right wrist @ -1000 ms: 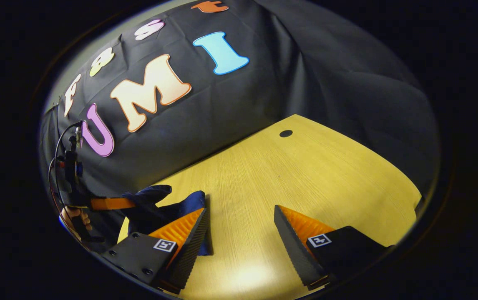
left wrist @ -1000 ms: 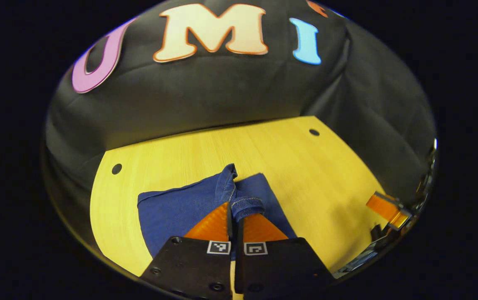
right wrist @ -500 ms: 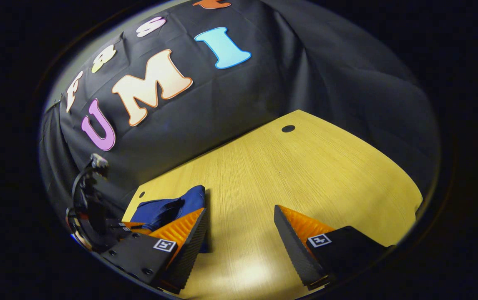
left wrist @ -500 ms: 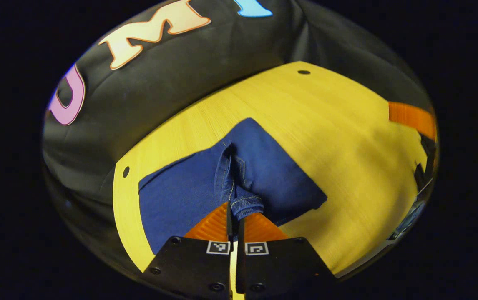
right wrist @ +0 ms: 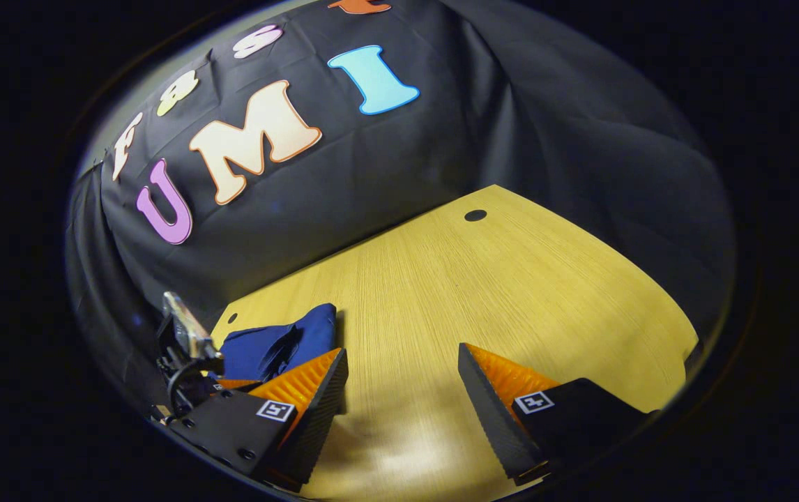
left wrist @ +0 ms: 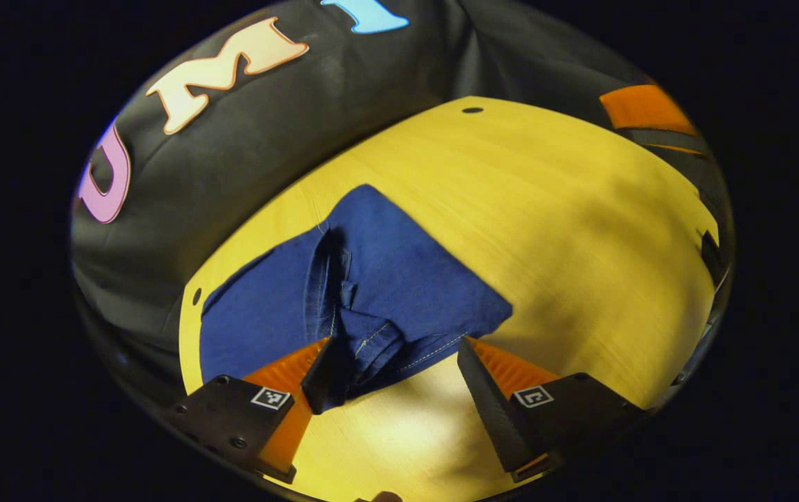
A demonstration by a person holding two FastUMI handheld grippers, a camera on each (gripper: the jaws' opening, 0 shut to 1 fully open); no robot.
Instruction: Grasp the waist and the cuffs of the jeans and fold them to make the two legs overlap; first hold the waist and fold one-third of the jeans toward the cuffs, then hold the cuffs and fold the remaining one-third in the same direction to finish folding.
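Folded blue jeans [left wrist: 371,279] lie as a flat bundle on the yellow wooden table [left wrist: 581,230], a bunched seam ridge down their middle. My left gripper [left wrist: 394,376] is open just above their near edge, its fingers spread with the cuff fold lying loose between them. In the right gripper view the jeans [right wrist: 281,345] sit at the table's left end, partly hidden by a finger. My right gripper [right wrist: 403,390] stands open over bare wood, nothing between its fingers. The left gripper's body [right wrist: 187,348] is at the far left beside the jeans.
Black cloth walls close the booth behind and to the sides of the table. Small dark holes [left wrist: 472,110] [right wrist: 475,215] mark the tabletop near its far corners. The right gripper's finger [left wrist: 643,108] shows at the upper right of the left gripper view.
My left gripper has lowered the cuff onto the folded jeans and opened, letting it go. The right gripper has barely moved and stays open.
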